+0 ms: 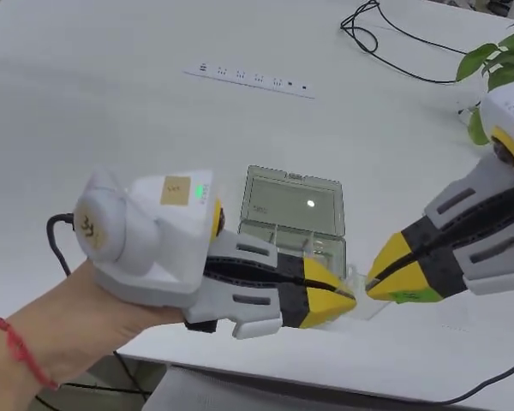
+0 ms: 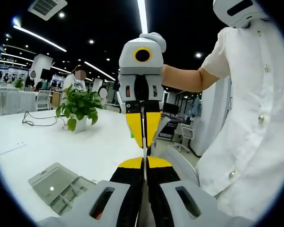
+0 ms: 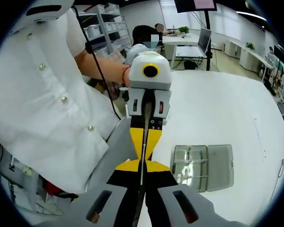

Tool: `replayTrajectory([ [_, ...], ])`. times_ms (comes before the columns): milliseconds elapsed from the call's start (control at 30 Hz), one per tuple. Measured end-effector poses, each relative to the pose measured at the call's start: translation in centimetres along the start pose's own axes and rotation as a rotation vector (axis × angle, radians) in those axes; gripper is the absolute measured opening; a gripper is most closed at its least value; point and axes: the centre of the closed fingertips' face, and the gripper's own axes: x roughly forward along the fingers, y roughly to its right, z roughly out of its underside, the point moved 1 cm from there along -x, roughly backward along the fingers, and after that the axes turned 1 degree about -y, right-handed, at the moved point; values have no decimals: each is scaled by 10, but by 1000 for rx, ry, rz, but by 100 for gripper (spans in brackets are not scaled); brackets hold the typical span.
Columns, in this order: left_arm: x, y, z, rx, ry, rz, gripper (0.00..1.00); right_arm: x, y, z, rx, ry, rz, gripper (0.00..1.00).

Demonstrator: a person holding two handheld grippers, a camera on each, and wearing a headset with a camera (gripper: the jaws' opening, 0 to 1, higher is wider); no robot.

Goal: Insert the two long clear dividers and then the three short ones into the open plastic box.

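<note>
– Near the front edge of the tabletop (image 1: 111,86), the left gripper (image 1: 347,301) and right gripper (image 1: 375,284) meet tip to tip. Do they hold a divider?
– I cannot tell. Both pairs of jaws look pressed together, almost no gap; a thin clear piece would be hard to see there. The open plastic box (image 1: 278,201) lies just behind the tips, lid back.
– What is the risk?
– If one gripper lets go too early, any piece may drop beside the box, or enter the slots tilted and jam
</note>
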Motion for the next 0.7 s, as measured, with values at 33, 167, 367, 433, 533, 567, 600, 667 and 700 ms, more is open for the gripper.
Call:
replayTrajectory([
  [33,0,0,0,1,0,-1,0,0,0,0,0,1,0,3],
  [167,0,0,0,10,-4,-6,0,1,0,0,1,0,4,3],
  [367,-1,0,2,4,-8,-14,0,3,-1,-3,-1,-1,10,3],
  [433,-2,0,2,1,-10,-15,0,4,-2,-4,-1,-1,10,3],
  [533,-3,0,4,1,-17,-19,0,4,-2,-5,2,-1,13,3],
  [567,-3,-1,5,2,-19,-21,0,5,-2,-6,2,0,15,3],
  [600,-4,-1,5,0,-19,-23,0,5,-3,-6,2,1,16,3],
  [667,-4,-2,5,-4,-17,-28,0,4,-3,-7,3,2,16,3],
  [700,-5,-3,5,-3,-17,-31,0,4,-1,-6,3,2,17,3],
])
